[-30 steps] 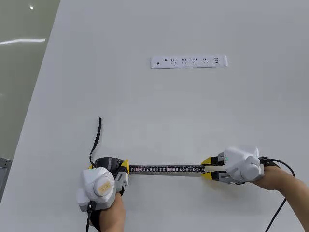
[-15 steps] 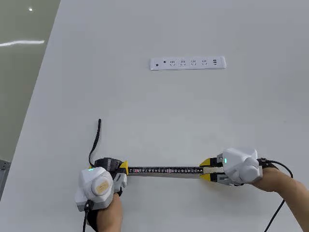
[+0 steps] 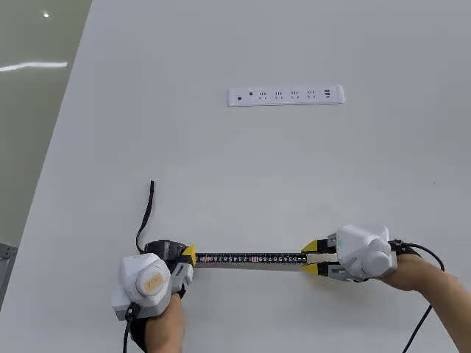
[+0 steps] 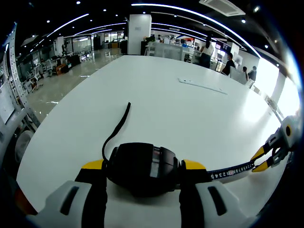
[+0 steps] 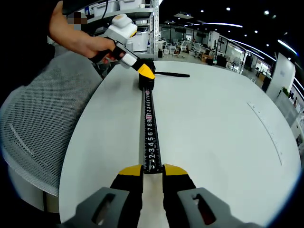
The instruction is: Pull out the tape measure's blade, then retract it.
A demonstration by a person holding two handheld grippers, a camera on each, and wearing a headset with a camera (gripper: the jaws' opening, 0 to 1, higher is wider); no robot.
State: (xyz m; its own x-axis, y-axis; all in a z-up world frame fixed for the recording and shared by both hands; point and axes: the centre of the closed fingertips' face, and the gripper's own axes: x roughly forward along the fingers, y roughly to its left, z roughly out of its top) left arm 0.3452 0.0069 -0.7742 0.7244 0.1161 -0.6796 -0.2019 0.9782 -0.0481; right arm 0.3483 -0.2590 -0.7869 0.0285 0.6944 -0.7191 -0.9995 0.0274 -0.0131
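At white bench (image 3: 221,147), close to near edge, twd left side: black tape measure case (image 3: 165,248), pinched betw. yellow-tipped jaws of left claw (image 4: 143,166), closed against both its sides. Blade (image 3: 250,258) drawn out flat on bench top, parallel to near edge, numerals up, running from case to right claw (image 5: 152,170). Jaws there nearly together, closed on blade's free end across its width; end hook itself too small to make out. Black strap (image 3: 146,213) curling from case twd far edge, lying loose on bench. White power strip (image 3: 285,95) well apart, nearer far edge, approx. parallel to blade. A hand behind each claw at near edge; dark cable trailing from right one.
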